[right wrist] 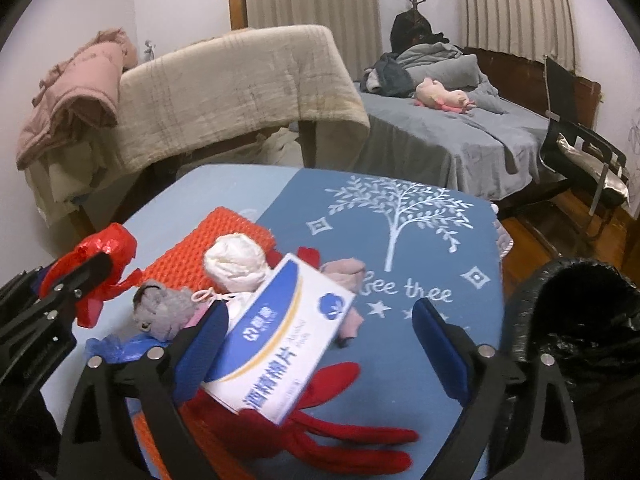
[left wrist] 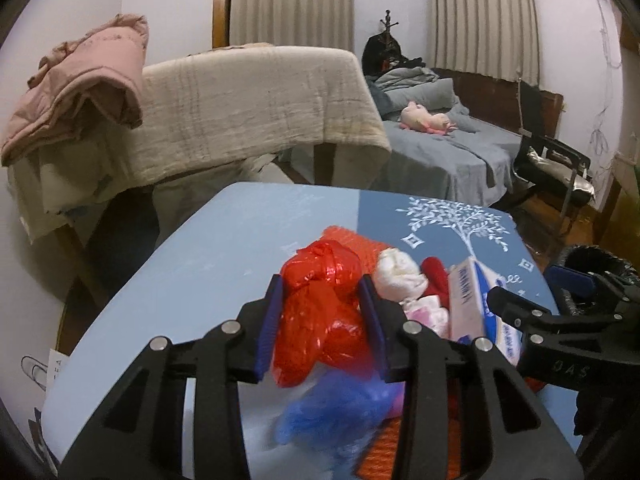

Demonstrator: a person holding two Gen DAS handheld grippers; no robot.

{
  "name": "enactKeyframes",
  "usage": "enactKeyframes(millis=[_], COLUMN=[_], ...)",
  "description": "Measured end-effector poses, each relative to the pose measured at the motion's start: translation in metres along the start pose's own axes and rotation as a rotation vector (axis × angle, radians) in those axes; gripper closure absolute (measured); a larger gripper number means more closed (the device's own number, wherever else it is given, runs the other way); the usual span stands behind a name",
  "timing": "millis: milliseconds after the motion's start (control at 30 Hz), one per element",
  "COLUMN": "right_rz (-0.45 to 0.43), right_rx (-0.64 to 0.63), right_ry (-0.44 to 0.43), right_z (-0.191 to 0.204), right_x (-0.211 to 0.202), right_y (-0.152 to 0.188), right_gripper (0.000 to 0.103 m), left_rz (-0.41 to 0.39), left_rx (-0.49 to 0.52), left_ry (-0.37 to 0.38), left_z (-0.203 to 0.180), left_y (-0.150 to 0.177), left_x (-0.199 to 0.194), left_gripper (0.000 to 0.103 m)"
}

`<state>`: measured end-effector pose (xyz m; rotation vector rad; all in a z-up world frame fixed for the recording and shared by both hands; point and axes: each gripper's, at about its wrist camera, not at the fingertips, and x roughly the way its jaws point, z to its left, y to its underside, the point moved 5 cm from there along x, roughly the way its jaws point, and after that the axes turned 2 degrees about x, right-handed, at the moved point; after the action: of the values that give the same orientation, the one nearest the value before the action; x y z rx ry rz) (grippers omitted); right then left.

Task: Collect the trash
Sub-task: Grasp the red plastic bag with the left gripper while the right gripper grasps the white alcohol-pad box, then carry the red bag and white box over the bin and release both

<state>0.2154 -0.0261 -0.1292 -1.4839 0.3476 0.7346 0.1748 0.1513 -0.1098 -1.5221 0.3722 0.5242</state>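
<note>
Mid-collection, pick-up step. Left gripper (left wrist: 322,300) clamped narrow on crumpled red plastic bag (left wrist: 320,312), pads pressing both sides; bag looks raised just above worktop (left wrist: 208,264) w/ a blue plastic scrap (left wrist: 332,412) blurred beneath it, whether attached or loose can't tell. Right gripper (right wrist: 320,328) spread wide, holding nothing, poised over white-and-blue box (right wrist: 280,340), which leans on the left pad, far pad well clear. Rest of trash heaped on worktop near the box: white wad (right wrist: 236,260), grey fabric lump (right wrist: 164,312), red glove (right wrist: 312,424), orange mesh mat (right wrist: 208,248), pinkish scraps. Black-lined bin (right wrist: 580,320) just beside worktop edge, on right gripper's side. Next, probably: carry red bag across over pile to bin mouth w/o snagging the other gripper, then release; for right, centre jaws on box's narrow faces before closing, since box sits skewed & propped on glove, likely to slip or pivot.
</note>
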Motion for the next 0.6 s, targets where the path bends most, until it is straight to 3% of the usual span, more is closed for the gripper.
enactKeyframes(millis=[300,467,600], right_rz=[0.100,0.147,0.139], right_rx=[0.031,0.020,0.016], right_ry=[-0.009,-0.070,-0.123], right_z=[0.010,0.018,0.021], right_x=[0.025,0.029,0.023], right_y=[0.009,0.013,0.009], right_gripper=[0.012,0.038,0.042], left_rz=[0.006,0.007,0.004], left_rx=[-0.017,-0.024,-0.025], left_ry=[0.007,0.009,0.010], left_z=[0.012,0.016,0.014], left_y=[0.005,0.007,0.008], left_x=[-0.002,-0.005,-0.008], left_gripper=[0.066,0.066,0.066])
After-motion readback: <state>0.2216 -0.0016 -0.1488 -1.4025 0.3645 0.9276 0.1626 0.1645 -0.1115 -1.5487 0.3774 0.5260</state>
